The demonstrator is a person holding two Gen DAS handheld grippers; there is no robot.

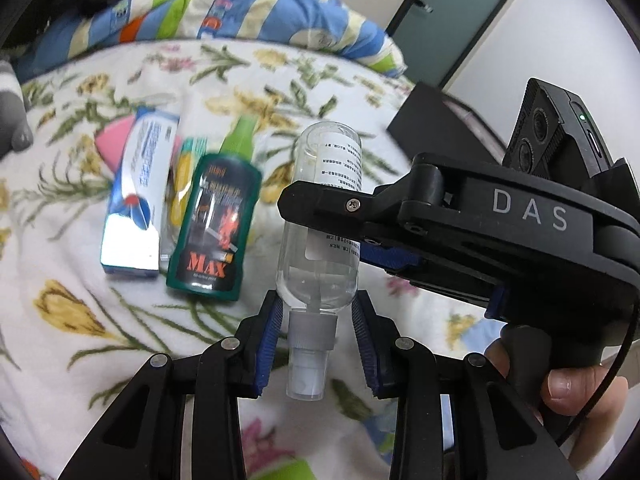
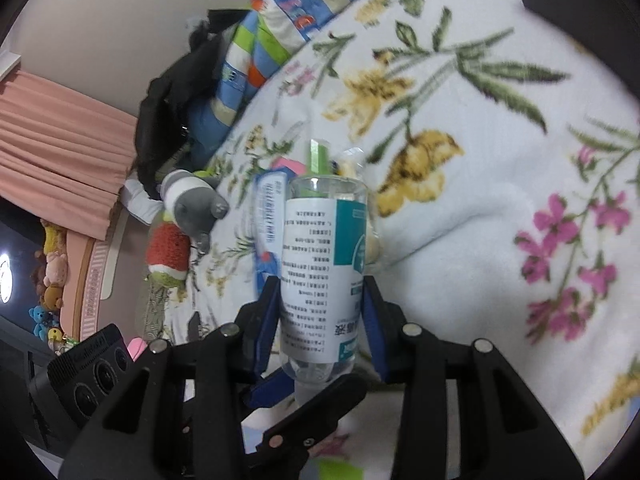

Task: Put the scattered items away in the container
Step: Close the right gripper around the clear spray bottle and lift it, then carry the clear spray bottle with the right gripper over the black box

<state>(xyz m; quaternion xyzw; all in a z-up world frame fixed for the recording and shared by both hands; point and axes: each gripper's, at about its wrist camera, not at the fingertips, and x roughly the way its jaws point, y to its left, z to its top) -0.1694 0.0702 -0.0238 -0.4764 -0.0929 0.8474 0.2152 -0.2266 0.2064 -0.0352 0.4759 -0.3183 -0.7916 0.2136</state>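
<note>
A clear plastic spray bottle [image 1: 320, 216] with a white printed label and a translucent pump cap is held above the floral bedspread, cap end toward the cameras; behind it on the cover lie a dark green "MAX" spray bottle [image 1: 212, 220] with a light green cap, and just beside it a blue-and-white carton [image 1: 136, 196]; a pink item [image 1: 114, 142] shows under the carton.
</note>
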